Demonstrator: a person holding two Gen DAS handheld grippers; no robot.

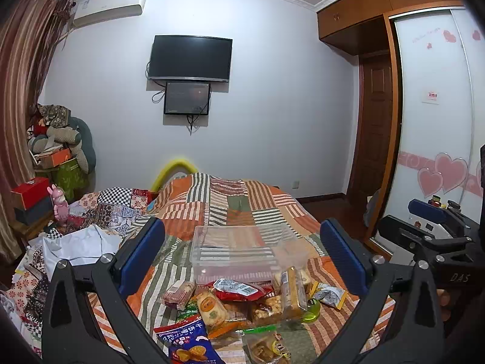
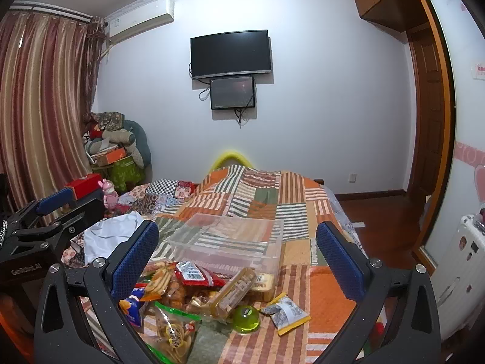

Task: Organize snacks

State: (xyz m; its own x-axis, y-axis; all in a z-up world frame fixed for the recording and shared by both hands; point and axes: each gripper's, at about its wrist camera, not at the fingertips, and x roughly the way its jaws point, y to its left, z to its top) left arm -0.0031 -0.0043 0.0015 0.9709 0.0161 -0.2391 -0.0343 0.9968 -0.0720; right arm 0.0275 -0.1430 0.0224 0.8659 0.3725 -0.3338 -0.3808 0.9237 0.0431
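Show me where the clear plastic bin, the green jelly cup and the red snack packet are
clear plastic bin [image 2: 272, 247]: right wrist view, its right side wall.
green jelly cup [image 2: 246, 318]: right wrist view, the middle of its domed top.
red snack packet [image 1: 242, 289]: left wrist view, the white label on its face.

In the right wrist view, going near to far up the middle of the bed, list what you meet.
Green jelly cup → long biscuit pack → clear plastic bin → patchwork bedspread → yellow hoop → wall screens.
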